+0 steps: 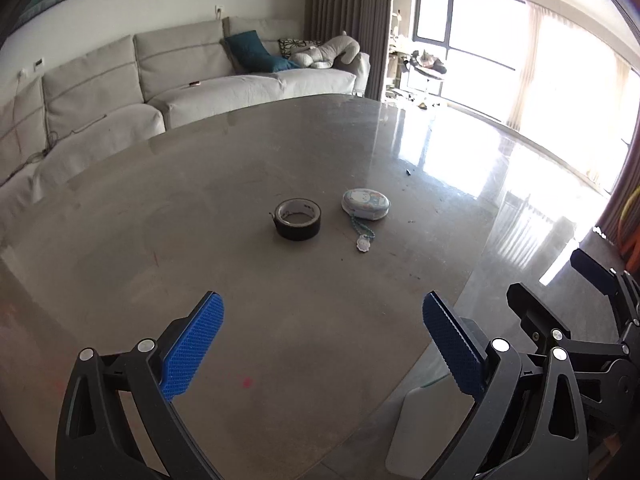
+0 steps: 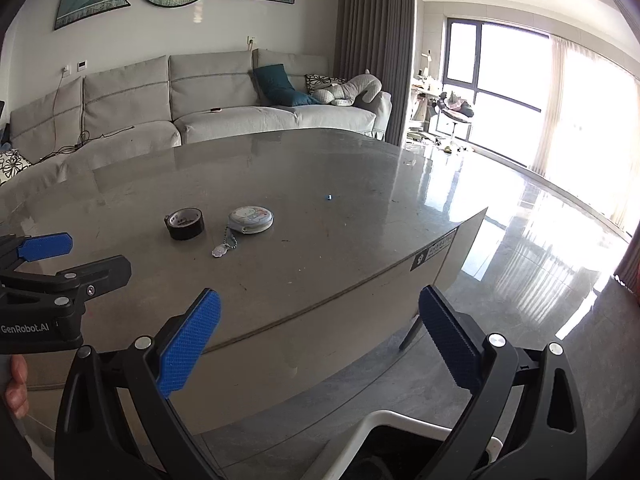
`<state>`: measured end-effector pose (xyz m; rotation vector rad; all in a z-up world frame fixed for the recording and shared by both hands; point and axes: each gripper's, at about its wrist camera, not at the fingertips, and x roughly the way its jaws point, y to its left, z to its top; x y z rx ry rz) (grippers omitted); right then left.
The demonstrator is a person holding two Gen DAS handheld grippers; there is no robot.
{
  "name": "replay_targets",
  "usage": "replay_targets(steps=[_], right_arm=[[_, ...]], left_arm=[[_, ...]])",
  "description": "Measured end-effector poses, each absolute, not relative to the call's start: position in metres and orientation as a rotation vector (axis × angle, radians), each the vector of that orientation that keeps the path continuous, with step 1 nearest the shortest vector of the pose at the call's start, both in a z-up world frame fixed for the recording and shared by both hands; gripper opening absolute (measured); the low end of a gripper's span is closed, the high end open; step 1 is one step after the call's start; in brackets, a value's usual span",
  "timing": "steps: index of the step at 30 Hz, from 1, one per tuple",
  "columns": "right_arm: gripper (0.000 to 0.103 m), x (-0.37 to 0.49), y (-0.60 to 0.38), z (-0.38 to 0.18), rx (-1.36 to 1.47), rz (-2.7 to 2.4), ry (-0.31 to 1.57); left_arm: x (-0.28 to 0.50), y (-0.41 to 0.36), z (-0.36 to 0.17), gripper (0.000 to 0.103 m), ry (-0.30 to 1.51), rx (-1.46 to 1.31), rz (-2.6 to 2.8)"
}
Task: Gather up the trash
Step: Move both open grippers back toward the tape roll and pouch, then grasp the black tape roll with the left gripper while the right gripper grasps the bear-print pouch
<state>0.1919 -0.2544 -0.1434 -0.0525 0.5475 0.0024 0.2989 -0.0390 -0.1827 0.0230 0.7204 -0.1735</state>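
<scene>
A black tape roll (image 1: 298, 219) lies flat in the middle of the grey table (image 1: 240, 168), with a small round white-blue pouch (image 1: 365, 203) and its bead chain and charm (image 1: 363, 242) to its right. Both also show in the right wrist view: tape roll (image 2: 184, 223), pouch (image 2: 251, 219). My left gripper (image 1: 323, 342) is open and empty above the table's near part, well short of the tape. My right gripper (image 2: 319, 336) is open and empty off the table's right edge, above a white-rimmed bin (image 2: 384, 436) with a dark inside.
The bin's white rim also shows below the table edge in the left wrist view (image 1: 408, 420). A grey sofa (image 2: 200, 96) stands behind the table. Glossy floor (image 2: 520, 240) spreads to the right toward bright windows. A tiny blue speck (image 2: 329, 197) lies on the table.
</scene>
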Motion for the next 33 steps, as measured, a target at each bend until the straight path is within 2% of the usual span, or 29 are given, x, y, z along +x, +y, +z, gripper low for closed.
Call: replay_targets(steps=[8,14,30,33], right_arm=[[0.099,0.255,-0.230,-0.126,-0.097,0.060,0.495],[0.099,0.292,-0.235,-0.135,-0.070,0.056,0.516],[0.099,0.323,-0.224,-0.164,-0.117,0.071,0.558],[0.099,0.323,-0.220,-0.167,-0.144,0.073,0.558]], left_arm=[[0.361,-0.020,-0.174,0.098,0.721,0.041,-0.075],[0.399,-0.025,-0.186,0.098,0.735,0.108,-0.070],[0.456,-0.012,-0.227,0.098,0.865,0.042,-0.008],[0.462,-0.008,-0.240,0.095,0.903,0.034,0.005]])
